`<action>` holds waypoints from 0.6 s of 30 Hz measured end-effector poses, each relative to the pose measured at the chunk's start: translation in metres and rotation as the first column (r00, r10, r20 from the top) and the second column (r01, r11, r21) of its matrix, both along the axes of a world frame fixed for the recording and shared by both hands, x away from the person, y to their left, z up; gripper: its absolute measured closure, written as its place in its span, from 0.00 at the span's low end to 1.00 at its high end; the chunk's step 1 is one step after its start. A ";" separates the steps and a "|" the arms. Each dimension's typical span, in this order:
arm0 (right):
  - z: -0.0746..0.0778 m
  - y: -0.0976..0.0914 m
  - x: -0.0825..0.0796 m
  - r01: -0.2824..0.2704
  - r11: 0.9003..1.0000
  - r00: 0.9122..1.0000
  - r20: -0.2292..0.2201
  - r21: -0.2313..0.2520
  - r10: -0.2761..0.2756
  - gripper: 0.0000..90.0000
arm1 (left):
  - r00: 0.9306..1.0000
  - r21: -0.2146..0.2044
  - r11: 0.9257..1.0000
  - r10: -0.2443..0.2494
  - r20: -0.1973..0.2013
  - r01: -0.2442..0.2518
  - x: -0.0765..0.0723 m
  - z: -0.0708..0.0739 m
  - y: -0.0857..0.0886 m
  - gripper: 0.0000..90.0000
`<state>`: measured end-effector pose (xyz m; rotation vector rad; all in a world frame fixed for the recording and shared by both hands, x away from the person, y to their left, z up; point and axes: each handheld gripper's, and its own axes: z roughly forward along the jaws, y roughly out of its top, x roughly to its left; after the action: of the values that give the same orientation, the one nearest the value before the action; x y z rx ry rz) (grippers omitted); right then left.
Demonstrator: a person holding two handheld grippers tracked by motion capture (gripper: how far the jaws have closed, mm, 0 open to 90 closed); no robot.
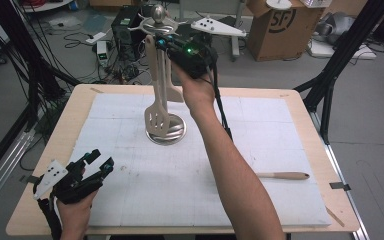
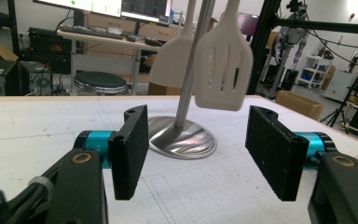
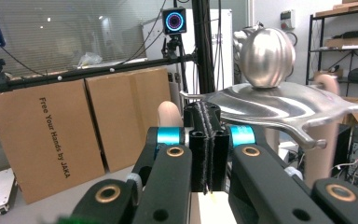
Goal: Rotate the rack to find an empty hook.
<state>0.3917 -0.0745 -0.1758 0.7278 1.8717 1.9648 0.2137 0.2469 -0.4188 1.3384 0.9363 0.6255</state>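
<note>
A steel utensil stand (image 1: 172, 134) rises from the middle of the white mat, with a ball (image 1: 159, 12) on top. A cream slotted spatula (image 1: 157, 119) hangs from it, and a second cream spatula (image 2: 172, 60) hangs behind the pole. My right gripper (image 1: 164, 42) is up at the stand's top, beside the hanging handles. In the right gripper view its jaws (image 3: 206, 140) are pressed together, level with the stand's top plate (image 3: 270, 105); a rounded handle end (image 3: 168, 114) shows just behind them. My left gripper (image 1: 100, 161) rests low at the near left, open, facing the stand's base (image 2: 186, 140).
A wooden-handled utensil (image 1: 282, 175) lies on the mat (image 1: 180, 185) at the near right. Black frame legs (image 1: 330, 75) stand beside the table's right edge, and others on its left. A cardboard box (image 1: 280, 27) and cables sit on the floor behind.
</note>
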 end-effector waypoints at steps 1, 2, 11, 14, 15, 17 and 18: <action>0.000 0.002 0.000 -0.004 1.000 1.000 0.002 0.001 0.004 1.00 | 1.000 -0.001 1.000 0.001 0.000 -0.001 0.000 0.000 0.000 0.44; 0.000 0.003 0.000 -0.002 1.000 1.000 0.000 -0.001 0.002 1.00 | 1.000 -0.001 1.000 0.004 0.001 -0.004 -0.001 0.000 0.001 0.44; -0.003 -0.002 0.003 -0.012 1.000 1.000 -0.022 -0.001 0.012 1.00 | 1.000 0.000 1.000 0.013 -0.005 -0.013 -0.001 0.000 0.002 0.44; -0.005 -0.010 0.002 -0.003 1.000 1.000 -0.017 -0.001 0.003 1.00 | 1.000 0.000 1.000 0.013 -0.008 -0.013 -0.001 -0.001 0.002 0.44; -0.006 -0.014 0.002 0.001 1.000 1.000 -0.020 -0.001 -0.001 1.00 | 1.000 0.001 1.000 0.012 -0.009 -0.012 -0.001 -0.001 0.002 0.44; -0.011 -0.021 0.003 0.012 1.000 0.999 -0.030 0.004 -0.012 1.00 | 1.000 -0.002 1.000 0.011 -0.008 -0.011 -0.001 -0.001 0.002 0.44; -0.014 -0.025 0.004 0.018 1.000 0.999 -0.034 0.006 -0.018 1.00 | 1.000 -0.001 1.000 0.011 -0.006 -0.011 -0.001 -0.001 0.001 0.44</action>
<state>0.3954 -0.0994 -0.1896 0.7820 1.8727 1.9595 0.2125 0.2482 -0.4193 1.3358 0.9488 0.6298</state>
